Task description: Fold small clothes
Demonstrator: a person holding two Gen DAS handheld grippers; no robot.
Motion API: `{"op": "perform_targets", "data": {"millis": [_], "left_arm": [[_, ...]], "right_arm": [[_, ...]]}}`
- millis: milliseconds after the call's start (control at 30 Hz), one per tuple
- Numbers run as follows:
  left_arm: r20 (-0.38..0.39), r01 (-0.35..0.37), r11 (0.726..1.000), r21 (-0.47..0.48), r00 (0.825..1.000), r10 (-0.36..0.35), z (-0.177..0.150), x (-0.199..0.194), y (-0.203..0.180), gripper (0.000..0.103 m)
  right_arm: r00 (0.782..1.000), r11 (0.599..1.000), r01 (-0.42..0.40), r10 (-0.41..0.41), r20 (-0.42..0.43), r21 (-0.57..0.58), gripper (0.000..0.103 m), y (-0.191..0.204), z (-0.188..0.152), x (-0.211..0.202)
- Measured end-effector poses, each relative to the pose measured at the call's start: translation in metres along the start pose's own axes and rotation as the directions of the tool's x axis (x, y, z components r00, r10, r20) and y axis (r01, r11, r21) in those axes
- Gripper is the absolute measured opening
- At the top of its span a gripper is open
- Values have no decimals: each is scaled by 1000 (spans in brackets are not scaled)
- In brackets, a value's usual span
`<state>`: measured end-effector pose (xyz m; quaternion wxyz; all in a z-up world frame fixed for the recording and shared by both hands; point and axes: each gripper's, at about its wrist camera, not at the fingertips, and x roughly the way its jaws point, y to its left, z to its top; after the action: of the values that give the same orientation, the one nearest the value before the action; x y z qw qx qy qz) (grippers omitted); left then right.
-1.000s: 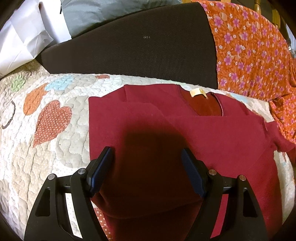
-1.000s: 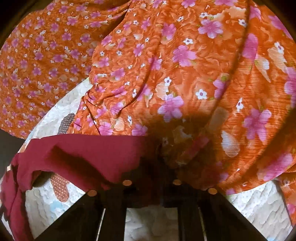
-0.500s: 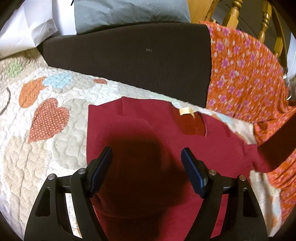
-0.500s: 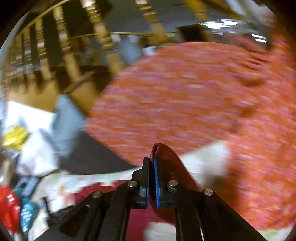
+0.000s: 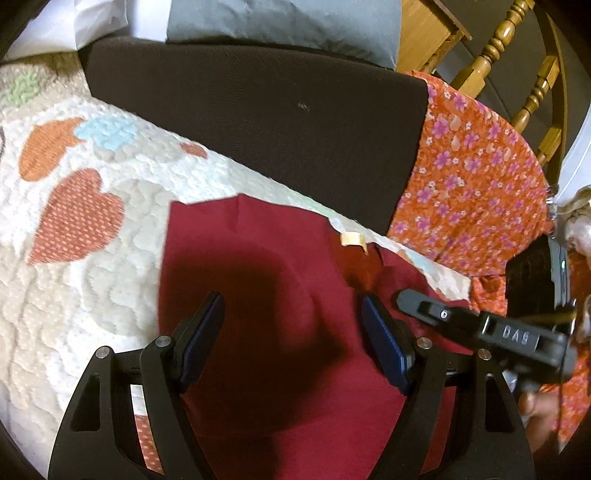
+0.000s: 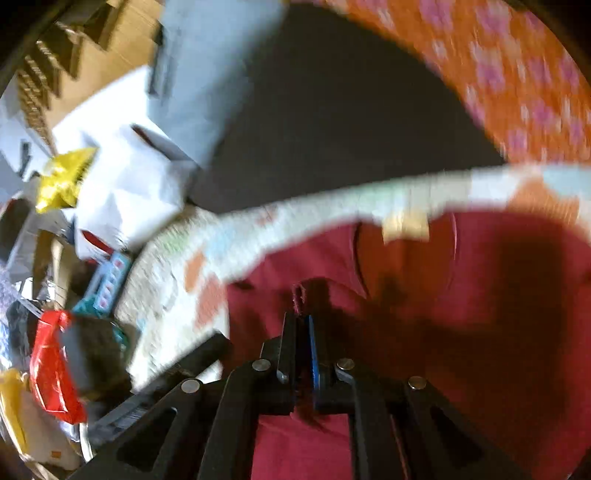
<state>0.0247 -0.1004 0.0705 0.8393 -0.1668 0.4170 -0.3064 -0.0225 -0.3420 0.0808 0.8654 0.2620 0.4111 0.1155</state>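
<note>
A small dark red shirt [image 5: 280, 295] with a tan neck label [image 5: 352, 239] lies on a quilted heart-pattern blanket [image 5: 74, 229]. My left gripper [image 5: 293, 332] is open, its blue-padded fingers hovering over the shirt's middle, holding nothing. My right gripper [image 6: 301, 325] is shut on a fold of the shirt's red cloth [image 6: 301, 295] and carries it over the shirt body [image 6: 461, 314]. The right gripper also shows in the left wrist view [image 5: 406, 297], coming in from the right above the shirt.
A dark brown cushion [image 5: 258, 110] lies behind the blanket. An orange flowered cloth [image 5: 469, 177] is heaped at the right. A grey pillow [image 5: 280, 22] and wooden chair spindles [image 5: 498, 44] stand beyond. Bags and clutter [image 6: 55, 258] lie off the blanket's left side.
My right gripper has swung left with the pinched sleeve, from beside the orange cloth to over the shirt body. The shirt's right side now lies folded inward. The left gripper stayed open above it.
</note>
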Motion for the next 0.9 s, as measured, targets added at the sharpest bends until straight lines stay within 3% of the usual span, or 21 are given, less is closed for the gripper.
{"op": "perform_targets", "data": {"millis": [100, 200, 400, 567, 600, 700, 767, 833, 900], "left_arm": [[-18, 26, 1000, 9, 999, -26, -3, 5, -4, 77], [-38, 46, 998, 30, 998, -45, -7, 12, -13, 77], [-111, 26, 997, 68, 994, -18, -18, 34, -32, 77], [-125, 122, 992, 20, 985, -119, -20, 49, -49, 75], [-140, 112, 993, 30, 984, -107, -23, 55, -54, 72], [-157, 27, 995, 98, 988, -11, -30, 66, -59, 49], [-135, -25, 992, 122, 990, 41, -30, 62, -56, 8], [-112, 13, 997, 80, 994, -4, -21, 51, -51, 7], [-72, 37, 994, 98, 997, -30, -13, 37, -56, 7]], "right_arm": [[997, 998, 31, -27, 75, -48, 28, 0, -15, -30], [983, 995, 70, -57, 175, -70, 41, -4, -33, -85], [948, 989, 145, -151, 281, 42, 43, -46, -78, -150], [929, 957, 135, -213, 304, 258, 43, -106, -89, -164], [926, 951, 116, -209, 315, 288, 43, -114, -90, -168], [911, 937, 68, -199, 362, 342, 43, -128, -90, -183], [902, 934, 88, -222, 371, 346, 43, -129, -90, -186], [899, 930, 98, -235, 370, 353, 43, -131, -90, -186], [900, 928, 105, -241, 364, 357, 43, -132, -89, -184]]}}
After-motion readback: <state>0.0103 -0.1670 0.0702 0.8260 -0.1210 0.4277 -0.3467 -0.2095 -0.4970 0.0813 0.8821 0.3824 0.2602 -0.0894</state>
